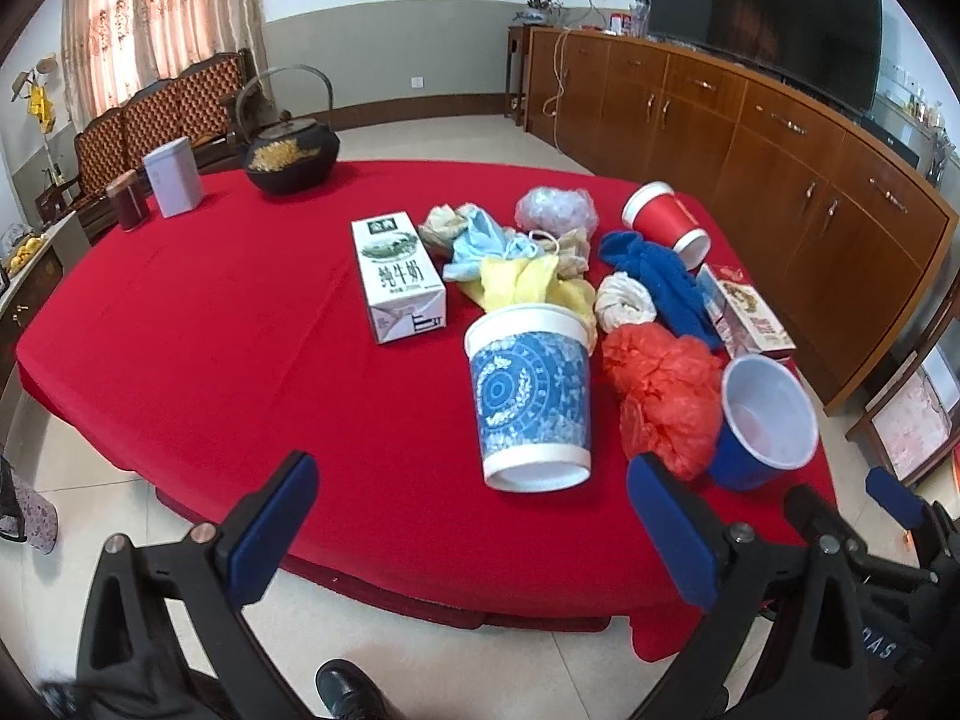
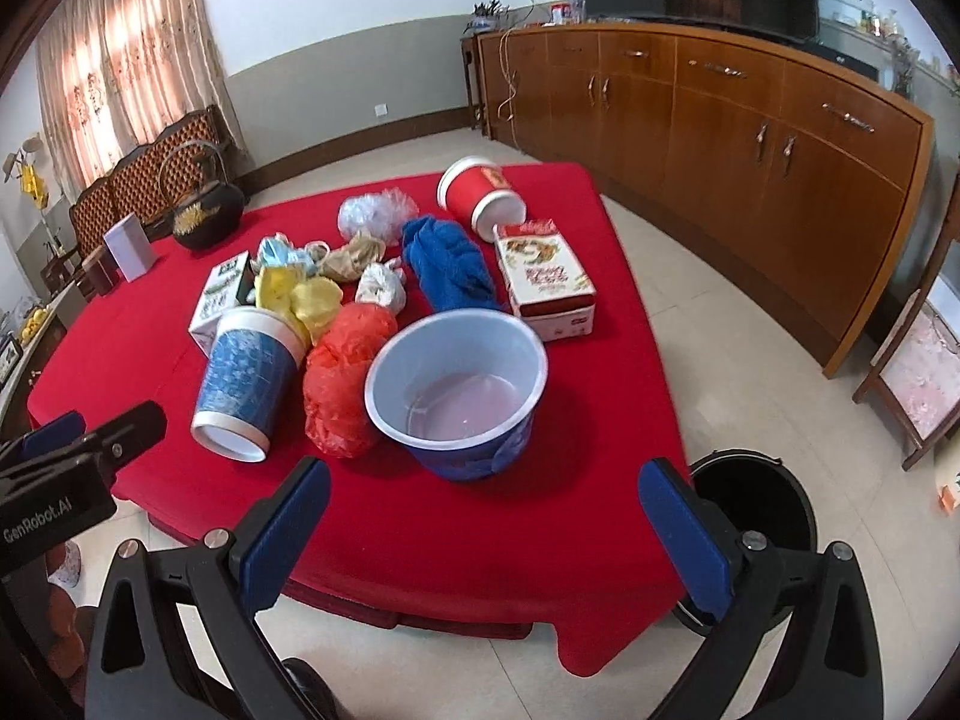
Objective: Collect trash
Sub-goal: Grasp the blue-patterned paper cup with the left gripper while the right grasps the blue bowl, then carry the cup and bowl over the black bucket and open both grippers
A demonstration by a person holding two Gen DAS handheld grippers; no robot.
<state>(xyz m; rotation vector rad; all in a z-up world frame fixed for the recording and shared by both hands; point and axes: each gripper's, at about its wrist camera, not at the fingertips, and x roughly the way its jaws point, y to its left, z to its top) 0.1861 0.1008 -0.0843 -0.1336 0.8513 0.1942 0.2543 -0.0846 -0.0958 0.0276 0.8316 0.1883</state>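
Right wrist view: trash heaped mid-bench [image 2: 480,540], bowl [image 2: 456,390] nearest edge, bin [image 2: 753,516] on floor beside bench, likely set there to receive it. Right tool [image 2: 483,531] wide open, empty, short of bowl. Left tool [image 1: 474,525] wide open, empty, facing patterned cup [image 1: 531,402].

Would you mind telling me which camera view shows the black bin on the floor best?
The right wrist view is the only one that shows it: the black bin stands on the tiled floor beside the red-covered table, partly hidden behind the right gripper. The left wrist view does not show the bin.
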